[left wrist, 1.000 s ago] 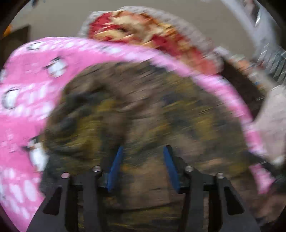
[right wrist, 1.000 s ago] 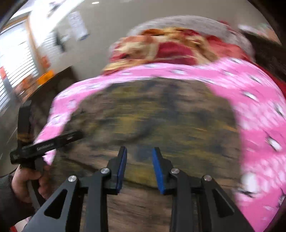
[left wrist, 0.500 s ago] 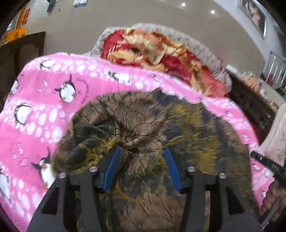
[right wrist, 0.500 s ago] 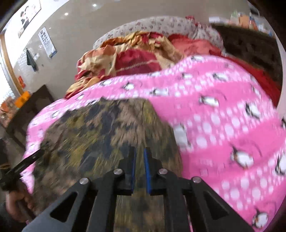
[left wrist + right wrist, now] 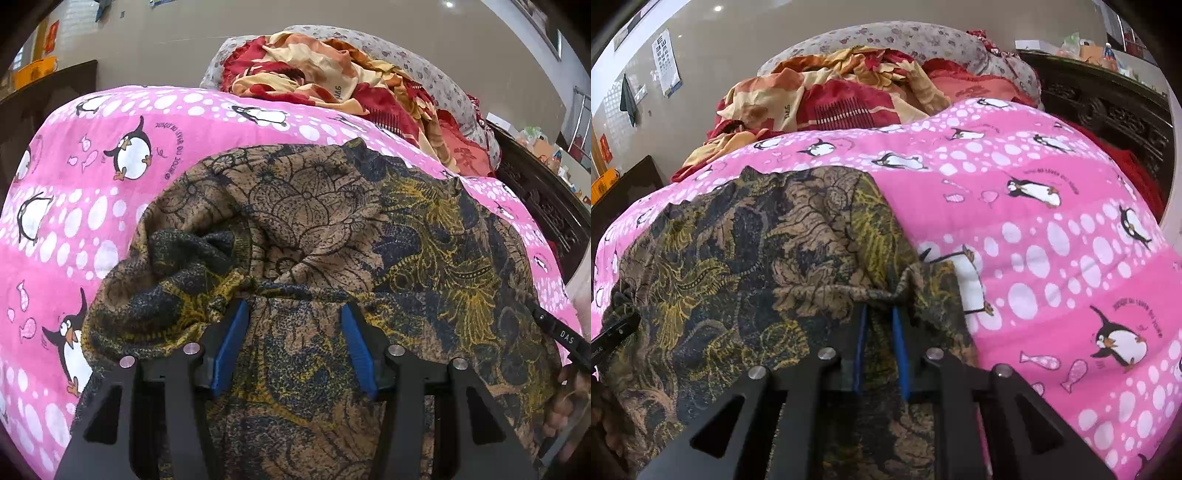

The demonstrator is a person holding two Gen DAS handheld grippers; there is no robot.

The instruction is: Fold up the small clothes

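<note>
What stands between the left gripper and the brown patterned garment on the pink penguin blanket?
Nothing visible. The left gripper is open directly over the brown, black and yellow patterned garment, its blue pads right at a bunched fold. The right gripper is shut on the garment's other edge.

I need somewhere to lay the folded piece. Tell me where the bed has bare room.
Free: the pink penguin quilt to the right of the brown patterned garment, and a strip on its left. Crowded: the head end, piled with a red and cream blanket, and the middle under the garment.
</note>
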